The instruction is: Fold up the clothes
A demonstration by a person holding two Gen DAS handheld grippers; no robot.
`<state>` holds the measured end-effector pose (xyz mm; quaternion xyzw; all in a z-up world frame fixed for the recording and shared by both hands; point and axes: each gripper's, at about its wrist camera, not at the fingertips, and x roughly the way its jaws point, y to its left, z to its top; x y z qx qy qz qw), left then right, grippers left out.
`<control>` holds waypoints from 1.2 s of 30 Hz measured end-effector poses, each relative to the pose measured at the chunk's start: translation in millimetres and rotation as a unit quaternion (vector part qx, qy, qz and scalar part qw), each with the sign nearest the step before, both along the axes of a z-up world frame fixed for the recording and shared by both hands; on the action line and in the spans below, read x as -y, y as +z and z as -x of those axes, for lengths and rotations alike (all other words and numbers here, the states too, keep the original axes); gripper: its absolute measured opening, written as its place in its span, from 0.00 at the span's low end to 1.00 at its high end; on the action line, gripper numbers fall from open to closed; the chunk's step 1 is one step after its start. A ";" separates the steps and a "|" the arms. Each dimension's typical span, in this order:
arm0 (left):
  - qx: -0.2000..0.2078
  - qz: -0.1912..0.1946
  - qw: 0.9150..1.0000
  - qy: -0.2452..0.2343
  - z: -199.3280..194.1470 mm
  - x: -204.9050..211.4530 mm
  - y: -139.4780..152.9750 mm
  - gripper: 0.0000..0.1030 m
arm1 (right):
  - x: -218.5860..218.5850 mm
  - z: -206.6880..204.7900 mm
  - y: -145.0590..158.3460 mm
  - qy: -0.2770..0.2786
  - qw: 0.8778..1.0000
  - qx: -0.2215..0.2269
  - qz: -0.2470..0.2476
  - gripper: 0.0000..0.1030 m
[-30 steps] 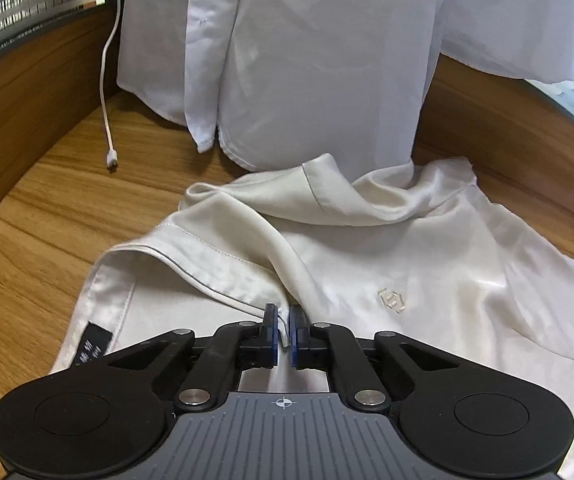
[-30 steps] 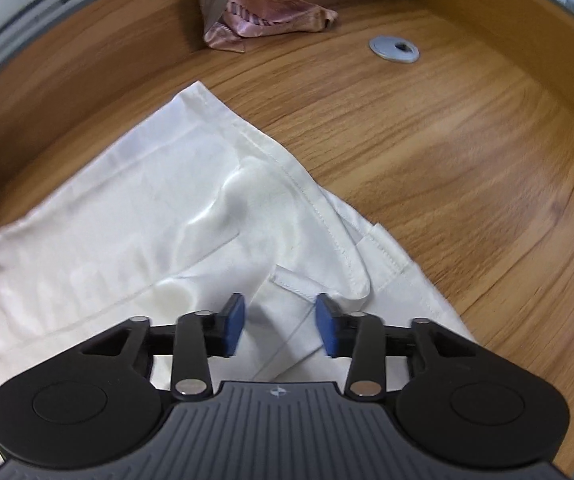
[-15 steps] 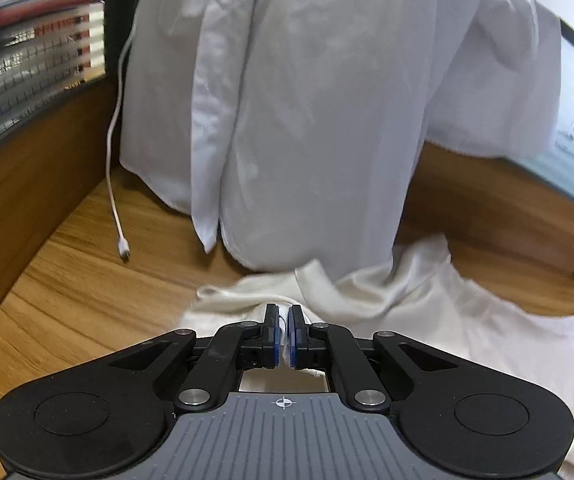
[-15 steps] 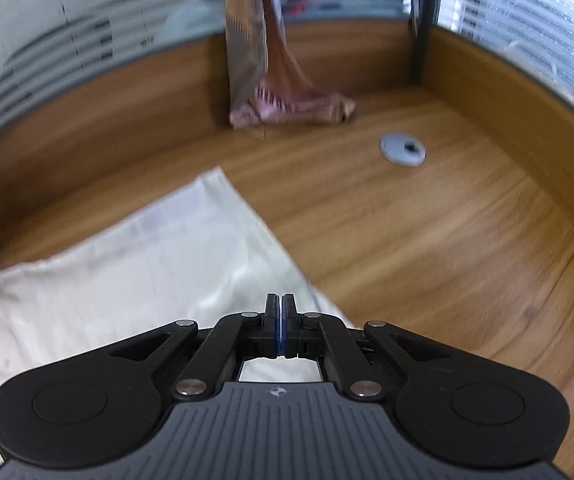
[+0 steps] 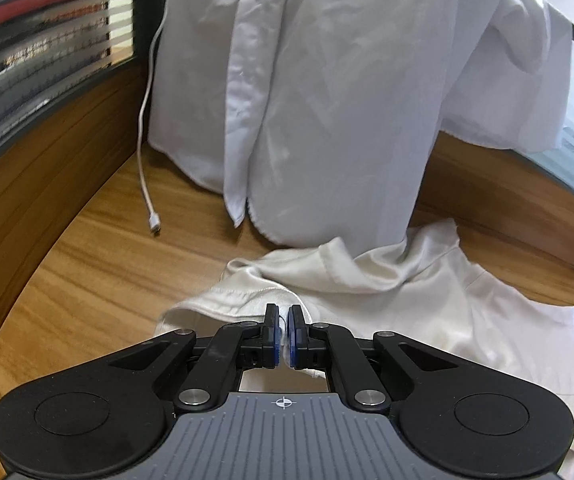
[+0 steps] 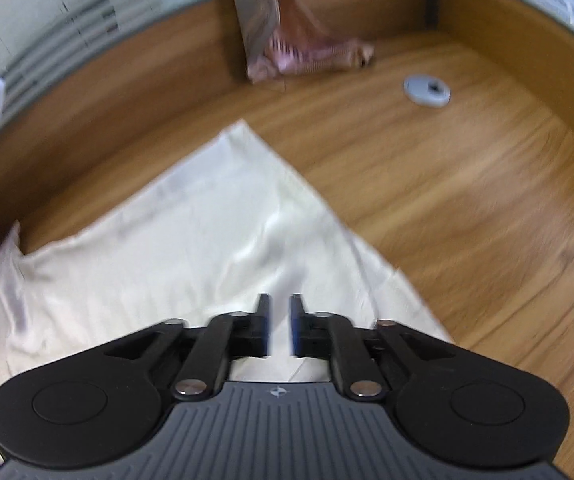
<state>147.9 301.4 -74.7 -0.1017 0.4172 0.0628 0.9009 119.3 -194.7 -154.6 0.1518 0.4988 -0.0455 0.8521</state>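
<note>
A cream satin shirt (image 5: 427, 300) lies crumpled on the wooden desk (image 5: 87, 272). My left gripper (image 5: 283, 334) is shut on a fold of its hem edge, and the cloth shows between the blue pads, lifted a little off the desk. In the right wrist view the same cream shirt (image 6: 191, 248) spreads out to a pointed corner. Above its near edge my right gripper (image 6: 280, 328) has jaws that are opening, with a narrow gap between them. The picture is blurred, and only the cloth lying behind shows through the gap.
A large white garment (image 5: 327, 100) hangs down to the desk just behind the shirt. A white charging cable (image 5: 145, 168) dangles at its left. A pink patterned cloth (image 6: 299, 56) hangs at the back wall, near a grey cable grommet (image 6: 427, 90). Raised wooden walls ring the desk.
My left gripper has risen, still pinching the shirt's edge, and the fold came up with it. My right gripper shut, then parted again, and lifted slightly away from the cloth.
</note>
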 end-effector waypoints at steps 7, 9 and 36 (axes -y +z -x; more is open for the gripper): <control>-0.013 0.002 1.000 0.011 1.3 -6.5 -6.7 0.06 | -23.7 -7.5 -25.1 0.012 0.999 -0.026 0.041 0.38; -0.016 0.004 1.000 0.012 1.3 -7.8 -8.4 0.06 | -30.2 -7.2 -29.8 0.022 0.997 -0.033 0.059 0.38; 0.008 0.039 0.999 0.010 13.3 -17.8 21.8 0.06 | 34.4 6.3 56.0 -0.025 0.990 0.129 0.053 0.02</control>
